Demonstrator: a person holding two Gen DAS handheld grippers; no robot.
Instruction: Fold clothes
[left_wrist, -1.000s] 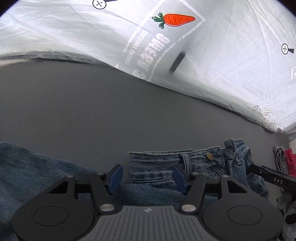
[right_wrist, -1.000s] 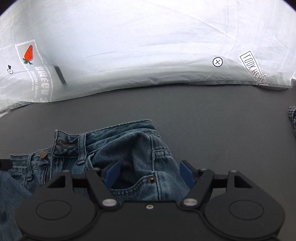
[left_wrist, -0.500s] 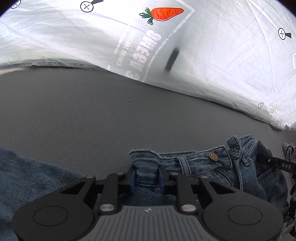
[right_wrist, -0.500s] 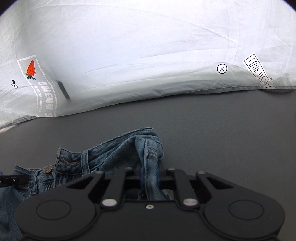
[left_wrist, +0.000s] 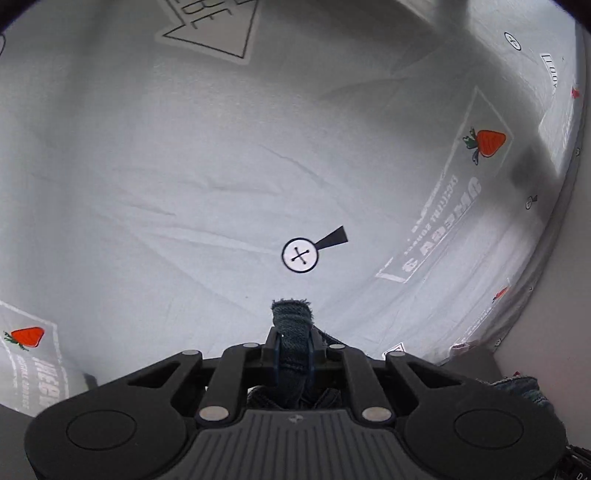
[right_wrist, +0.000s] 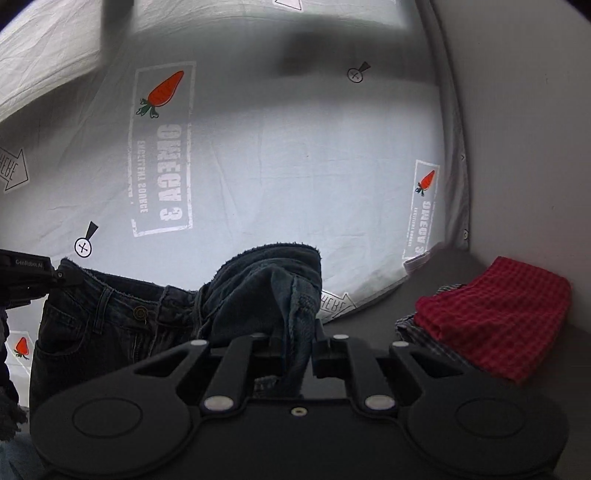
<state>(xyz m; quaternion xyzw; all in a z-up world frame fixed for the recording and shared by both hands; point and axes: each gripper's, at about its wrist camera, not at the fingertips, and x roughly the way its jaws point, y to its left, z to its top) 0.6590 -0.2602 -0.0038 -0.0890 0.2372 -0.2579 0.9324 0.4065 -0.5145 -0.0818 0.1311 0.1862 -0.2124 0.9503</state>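
A pair of blue jeans (right_wrist: 110, 332) hangs in the air by its waistband, button and fly facing the right wrist view. My left gripper (left_wrist: 293, 347) is shut on one end of the waistband, a frayed denim tab (left_wrist: 291, 314) sticking out past its fingers. My right gripper (right_wrist: 299, 343) is shut on the bunched other side of the waistband (right_wrist: 266, 288). At the left edge of the right wrist view, the left gripper (right_wrist: 55, 275) pinches the band's corner. The legs hang below, out of view.
A white sheet (right_wrist: 295, 177) printed with carrots and arrows fills the background of both views. A folded red checked cloth (right_wrist: 495, 317) lies on another checked cloth on the grey table (right_wrist: 373, 321) at the right, near a pale wall (right_wrist: 524, 129).
Both grippers went from open over the flat waistband to shut on it, then rose and tilted up. The jeans left the table and now hang between them.
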